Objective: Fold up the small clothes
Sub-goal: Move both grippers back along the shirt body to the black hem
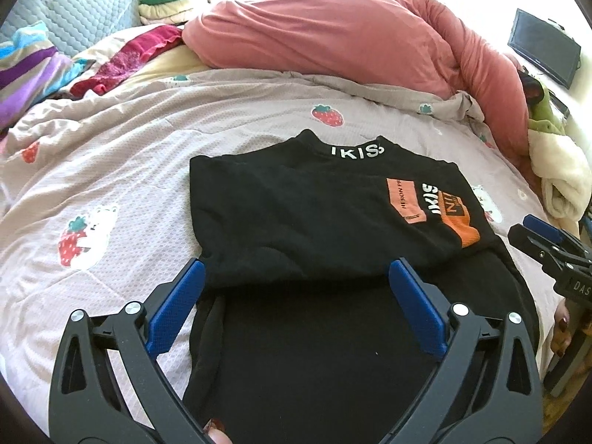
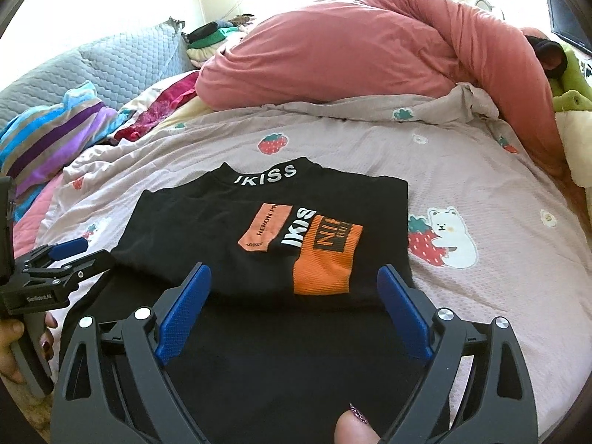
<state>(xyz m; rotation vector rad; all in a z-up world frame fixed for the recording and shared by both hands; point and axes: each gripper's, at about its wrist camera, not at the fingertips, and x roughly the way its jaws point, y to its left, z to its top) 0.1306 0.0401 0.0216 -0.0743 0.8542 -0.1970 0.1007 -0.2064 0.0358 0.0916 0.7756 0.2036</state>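
A wide bed covered by a pale pink quilted bedspread printed with strawberries and white bears (image 1: 148,155) fills both views, its near edge cut off by the bottom of each frame. Across the top lies a bulky salmon-pink rolled duvet (image 1: 333,33); what it covers at its right end cannot be made out. At upper left a grey-blue quilted cushion (image 1: 85,11) is partly hidden behind a crumpled striped purple, blue and grey cloth (image 2: 55,137), and a small heap of folded clothes behind it is too washed out by window light to sort. A dark flat screen (image 1: 544,48) is clipped by the right rim.

The black knit top with orange patches and white lettering (image 2: 281,229) lies flat at the centre of the bedspread, collar toward the top of the frame, its upper part folded into a neat rectangle. Its lower portion runs down under the grippers and out of frame, so the hem is not visible.

The left gripper with blue pads (image 1: 296,273) hovers over the fold's near edge, fingers spread wide with nothing pinched. The right gripper with blue pads (image 2: 294,277) hangs likewise, fingers spread and clear of the cloth. A fingertip with dark nail polish (image 2: 355,425) pokes in at the bottom edge.
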